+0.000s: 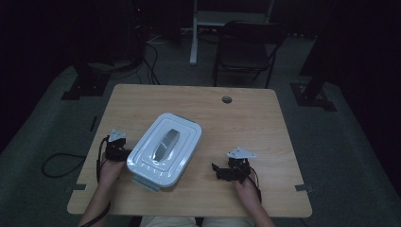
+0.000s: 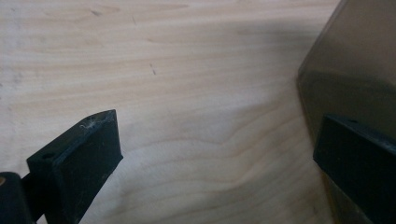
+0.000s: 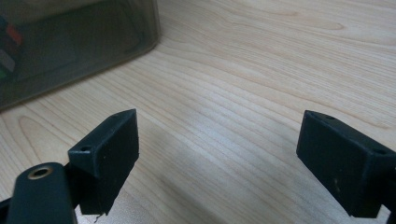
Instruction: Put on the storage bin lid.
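High view: two forearms come in from the near edge of the wooden table (image 1: 246, 113), each hand wrapped around one gripper. The left gripper (image 1: 115, 147) is held low at the near-left side of the storage box (image 1: 164, 150), just beside its lid edge and possibly touching it; the dim light makes that hard to judge. The right gripper (image 1: 228, 169) sits on the other side of the box, near it but clearly apart, its grey three-cornered plate facing up and its jaws turned toward the box.

There is one box, two grippers and one round cable hole (image 1: 227, 99) in the table, beyond the box. The box lies at an angle a little left of the table's middle, with a white lid and a grey handle (image 1: 165, 143) set into the lid's top.

In the left gripper view the jaws stand wide apart and hold nothing; the smoky translucent wall of the box (image 2: 355, 65) rises right behind the right-hand jaw. In the right gripper view the jaws are also spread wide over bare wood, gripping nothing, with the box's dark wall (image 3: 74, 42) ahead at the upper left.
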`<state>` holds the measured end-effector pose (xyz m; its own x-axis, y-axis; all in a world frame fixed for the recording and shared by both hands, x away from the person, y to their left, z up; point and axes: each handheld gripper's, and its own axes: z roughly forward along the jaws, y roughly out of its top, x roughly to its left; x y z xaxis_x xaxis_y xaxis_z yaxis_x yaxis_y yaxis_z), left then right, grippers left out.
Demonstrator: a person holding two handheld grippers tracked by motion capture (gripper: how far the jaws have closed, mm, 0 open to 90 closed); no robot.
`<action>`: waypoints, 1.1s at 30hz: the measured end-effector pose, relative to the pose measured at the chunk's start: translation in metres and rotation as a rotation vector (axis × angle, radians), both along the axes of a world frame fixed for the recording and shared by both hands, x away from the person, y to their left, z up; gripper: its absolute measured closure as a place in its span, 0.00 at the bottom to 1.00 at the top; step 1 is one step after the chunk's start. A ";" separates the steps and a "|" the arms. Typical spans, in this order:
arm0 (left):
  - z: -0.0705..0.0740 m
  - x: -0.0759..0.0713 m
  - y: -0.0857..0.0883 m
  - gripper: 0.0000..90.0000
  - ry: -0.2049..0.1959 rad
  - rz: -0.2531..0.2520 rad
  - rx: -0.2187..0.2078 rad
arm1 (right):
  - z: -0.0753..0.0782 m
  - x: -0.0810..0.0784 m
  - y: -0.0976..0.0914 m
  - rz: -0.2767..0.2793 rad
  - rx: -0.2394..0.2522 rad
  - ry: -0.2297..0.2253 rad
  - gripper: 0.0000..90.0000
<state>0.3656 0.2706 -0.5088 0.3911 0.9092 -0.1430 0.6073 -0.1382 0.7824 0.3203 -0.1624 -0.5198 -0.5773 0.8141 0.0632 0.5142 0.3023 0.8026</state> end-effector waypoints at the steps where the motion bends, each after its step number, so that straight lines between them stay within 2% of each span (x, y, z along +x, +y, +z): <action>1: -0.002 -0.002 -0.001 0.02 0.006 -0.008 -0.002 | 0.000 0.000 0.000 0.000 0.002 0.000 0.14; 7: -0.005 -0.010 -0.009 0.02 0.021 -0.031 -0.011 | 0.001 -0.001 0.002 0.002 0.008 -0.002 0.14; 12: -0.002 -0.017 -0.020 0.02 0.016 -0.042 0.017 | 0.001 -0.001 0.002 0.003 0.012 -0.008 0.14; 16: 0.002 -0.022 -0.026 0.02 0.008 -0.049 0.013 | 0.002 -0.001 0.003 0.013 -0.009 -0.010 0.14; 18: 0.004 -0.025 -0.031 0.02 0.003 -0.065 0.018 | 0.001 -0.001 0.002 0.010 0.001 -0.006 0.14; 26: 0.006 -0.030 -0.043 0.02 -0.004 -0.059 0.043 | 0.003 0.000 0.002 0.003 0.019 -0.009 0.14; 33: 0.005 -0.036 -0.055 0.02 0.005 -0.092 0.055 | 0.003 0.001 0.003 0.002 0.029 0.000 0.14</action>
